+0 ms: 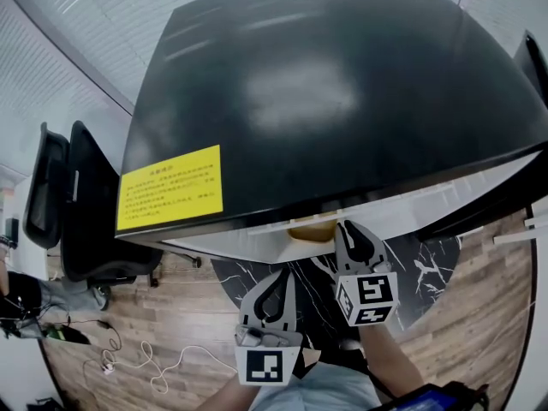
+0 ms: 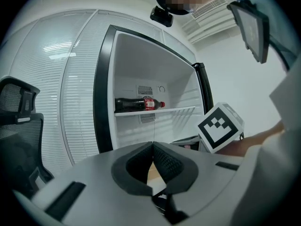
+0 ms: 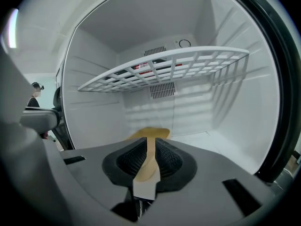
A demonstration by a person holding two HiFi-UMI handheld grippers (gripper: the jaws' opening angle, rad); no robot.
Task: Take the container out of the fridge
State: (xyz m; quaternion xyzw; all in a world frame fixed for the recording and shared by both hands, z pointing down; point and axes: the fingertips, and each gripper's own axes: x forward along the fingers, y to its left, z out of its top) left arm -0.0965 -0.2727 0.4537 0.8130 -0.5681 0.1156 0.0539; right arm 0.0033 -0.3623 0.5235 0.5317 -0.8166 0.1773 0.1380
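no word, brand or number can be read for certain. a yellow sticker (image 1: 170,187) lies on the black top of the fridge (image 1: 342,101), near the front edge at the head view's left. it bears a heading line and several lines of small dark print, all too small to make out. in the left gripper view a dark bottle (image 2: 138,104) lying on the shelf inside wears a red label (image 2: 149,103) with pale lettering, too blurred to read. each gripper's cube shows a black-and-white square code pattern without letters: the left cube (image 1: 267,365) on the left gripper (image 1: 278,274), the right cube (image 1: 368,298) on the right gripper (image 1: 346,226).
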